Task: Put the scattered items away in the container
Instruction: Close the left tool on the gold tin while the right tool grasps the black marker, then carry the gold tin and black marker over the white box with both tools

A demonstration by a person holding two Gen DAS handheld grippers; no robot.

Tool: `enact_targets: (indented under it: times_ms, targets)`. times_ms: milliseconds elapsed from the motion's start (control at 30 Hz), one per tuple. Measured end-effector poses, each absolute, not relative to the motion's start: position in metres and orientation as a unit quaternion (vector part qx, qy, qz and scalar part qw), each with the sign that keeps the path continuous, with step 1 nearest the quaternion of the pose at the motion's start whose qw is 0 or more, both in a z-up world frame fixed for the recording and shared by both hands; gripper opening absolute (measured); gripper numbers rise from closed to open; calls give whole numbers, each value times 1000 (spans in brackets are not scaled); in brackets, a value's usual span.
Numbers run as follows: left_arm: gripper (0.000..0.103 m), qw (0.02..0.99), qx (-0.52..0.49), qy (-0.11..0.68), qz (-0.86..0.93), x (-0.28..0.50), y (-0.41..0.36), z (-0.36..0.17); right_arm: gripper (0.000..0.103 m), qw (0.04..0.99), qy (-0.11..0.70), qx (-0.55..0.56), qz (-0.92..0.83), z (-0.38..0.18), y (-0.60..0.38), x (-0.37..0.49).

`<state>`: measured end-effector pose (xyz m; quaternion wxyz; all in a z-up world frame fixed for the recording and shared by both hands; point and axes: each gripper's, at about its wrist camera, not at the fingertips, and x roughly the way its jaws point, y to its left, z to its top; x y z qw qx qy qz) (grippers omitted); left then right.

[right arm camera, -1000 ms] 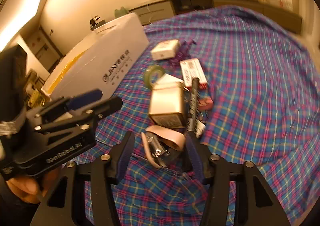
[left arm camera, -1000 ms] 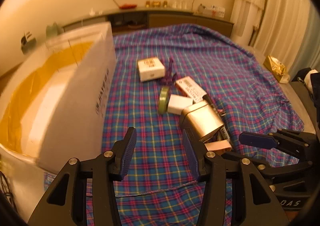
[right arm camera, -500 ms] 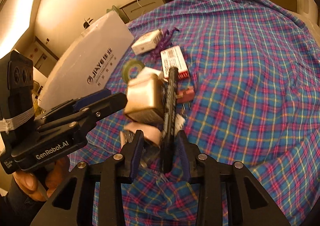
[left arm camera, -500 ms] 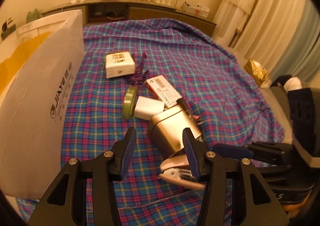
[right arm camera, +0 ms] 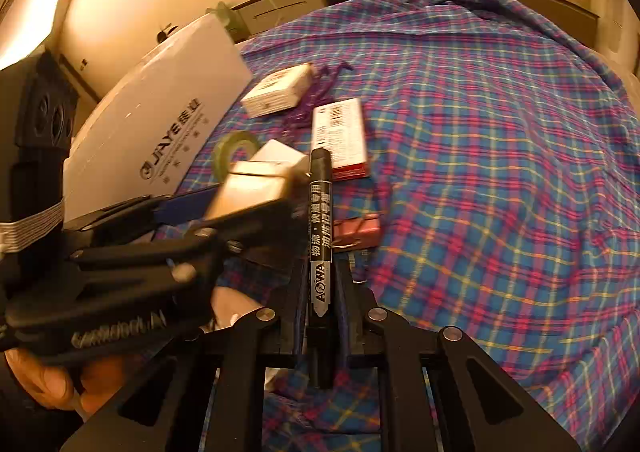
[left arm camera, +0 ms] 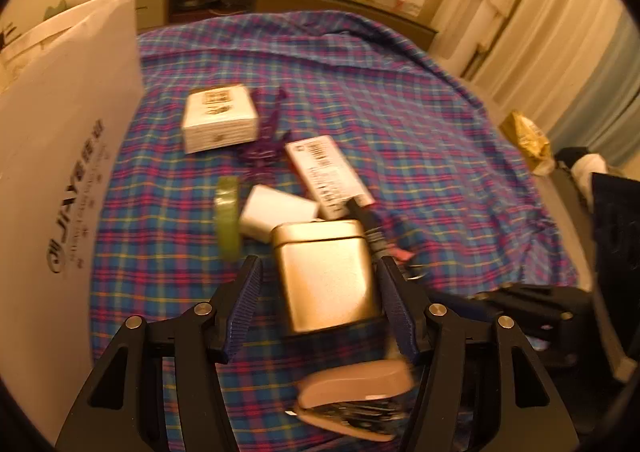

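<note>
Nearest in the right wrist view, the right gripper [right arm camera: 320,316] has its fingers clenched on a black marker [right arm camera: 320,228], which stands up along the fingers with its cap end pointing away. The grasp sits low on the barrel, so the long free end could swing or slip if it brushes anything on the way to the box.

In the left wrist view, the left gripper [left arm camera: 320,312] has its fingers spread to either side of a gold tin [left arm camera: 326,272], released; whether the pads already touch its walls cannot be told. The tin is smooth and wide, nearly filling the gap, so an off-centre closure could push it away or let it slide out once lifted. Just under the fingers lies a pink stapler [left arm camera: 356,400], which a low approach could knock.

Beyond the tin, on the plaid bedspread [left arm camera: 420,132], lie a green tape roll [left arm camera: 228,216], a white block [left arm camera: 276,212], a red-edged flat pack [left arm camera: 328,176], a purple tangled item [left arm camera: 264,144] and a white carton [left arm camera: 218,118]. A pink binder clip [right arm camera: 356,230] lies beside the marker.

The container, a white box [left arm camera: 60,172], stands at the left edge of the bed. The two grippers are close together, so crossing paths toward it risks a collision.
</note>
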<state>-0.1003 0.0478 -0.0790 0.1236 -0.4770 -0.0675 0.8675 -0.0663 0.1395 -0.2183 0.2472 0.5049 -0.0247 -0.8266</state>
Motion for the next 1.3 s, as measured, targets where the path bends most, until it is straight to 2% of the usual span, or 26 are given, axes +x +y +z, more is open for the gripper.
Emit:
enact_targets:
  times_ms: [133, 267, 333, 367, 800, 1300]
  targets:
    - [60, 105, -484, -71, 866, -105, 36, -84, 15, 247, -22, 509, -824, -221, 140, -69]
    - [61, 99, -484, -37, 868, -111, 45, -92, 19, 248, -10, 510, -824, -230, 132, -77]
    - [53, 100, -479, -35, 872, -110, 45, -92, 14, 249, -2, 508, -825, -229, 130, -75]
    - [52, 101, -476, -39, 873, -110, 43, -91, 14, 249, -8, 505, -826, -229, 131, -73]
    - [52, 111, -427, -58, 896, -83, 31, -53, 14, 279, -49, 454, -845, -186, 140, -42]
    - [52, 87, -382, -80, 916, -61, -1, -10, 14, 299, -55, 426, -852, -158, 126, -22]
